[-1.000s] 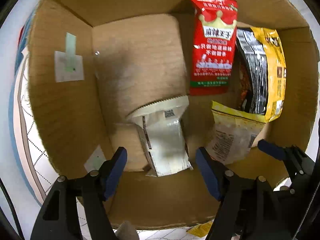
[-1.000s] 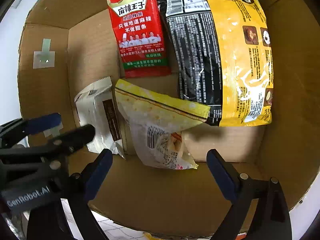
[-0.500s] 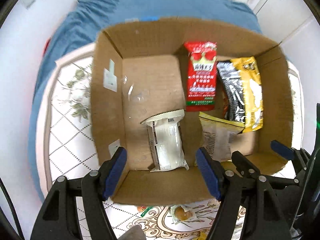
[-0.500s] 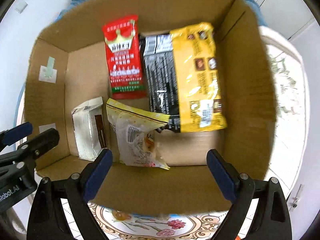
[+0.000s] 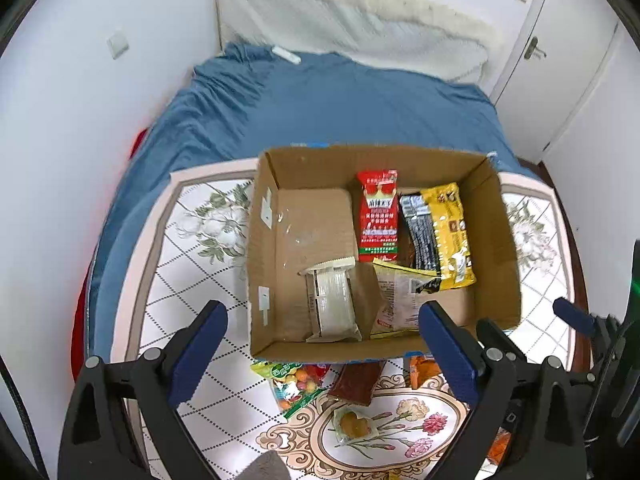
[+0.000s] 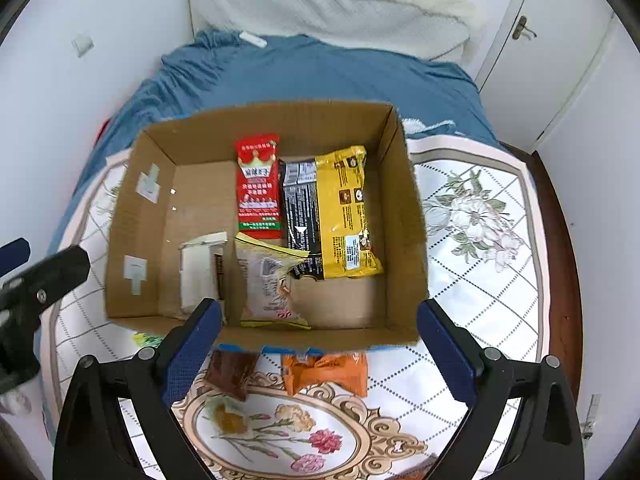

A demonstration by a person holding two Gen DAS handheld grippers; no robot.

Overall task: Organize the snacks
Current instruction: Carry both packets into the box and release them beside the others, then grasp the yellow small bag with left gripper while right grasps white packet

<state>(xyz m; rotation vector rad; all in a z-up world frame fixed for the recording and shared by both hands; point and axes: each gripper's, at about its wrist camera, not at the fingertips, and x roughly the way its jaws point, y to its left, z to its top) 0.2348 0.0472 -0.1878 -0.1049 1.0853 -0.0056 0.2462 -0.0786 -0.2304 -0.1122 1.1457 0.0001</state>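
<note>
A blue bed (image 5: 340, 96) lies behind a flowered table (image 6: 480, 240). On the table stands a cardboard box (image 6: 132, 216) holding a yellow bag (image 6: 348, 208), a red packet (image 6: 258, 184), a white packet (image 6: 198, 272) and a pale pouch (image 6: 266, 280). An orange packet (image 6: 324, 370) lies just in front of the box. The left gripper (image 5: 320, 354) and the right gripper (image 6: 316, 354) hang above, both spread wide and holding nothing.

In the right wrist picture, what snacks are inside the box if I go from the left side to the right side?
White packet → pale packet with the yellow top edge → yellow and black bag, all in the cardboard box. The red packet with a crown sits farther back, above the pale one, so I leave it out of the order.
</note>
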